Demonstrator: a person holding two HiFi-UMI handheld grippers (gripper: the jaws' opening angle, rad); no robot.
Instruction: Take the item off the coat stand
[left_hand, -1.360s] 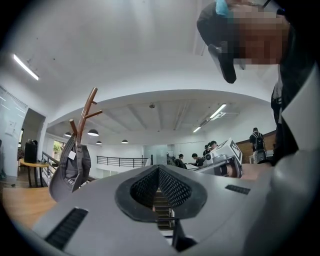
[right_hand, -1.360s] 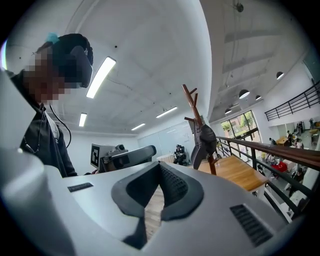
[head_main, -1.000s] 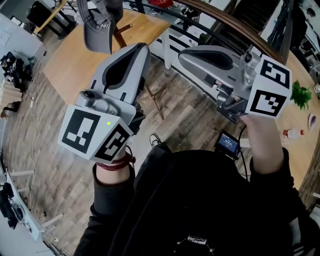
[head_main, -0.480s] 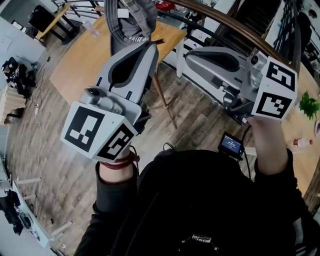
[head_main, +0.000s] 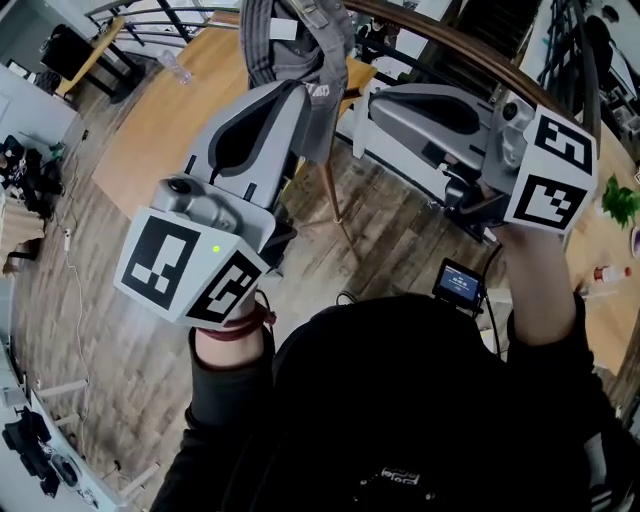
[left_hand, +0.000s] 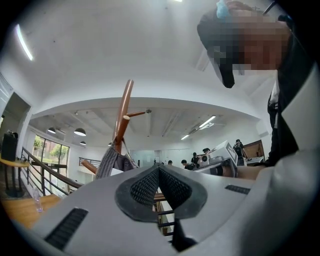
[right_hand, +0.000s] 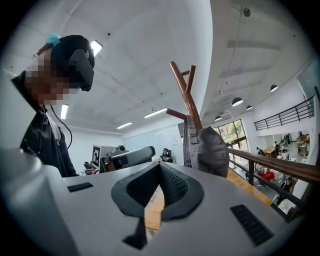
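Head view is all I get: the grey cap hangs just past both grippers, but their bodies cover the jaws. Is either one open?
Observer: No. The left gripper view shows its jaws pressed together with nothing between them.
Operator: And the right one?
Observer: The right gripper is shut too, and empty.
Operator: Where is the cap from there?
Observer: In the right gripper view the cap hangs on the wooden coat stand, above and to the right of the jaw tips, not between them.
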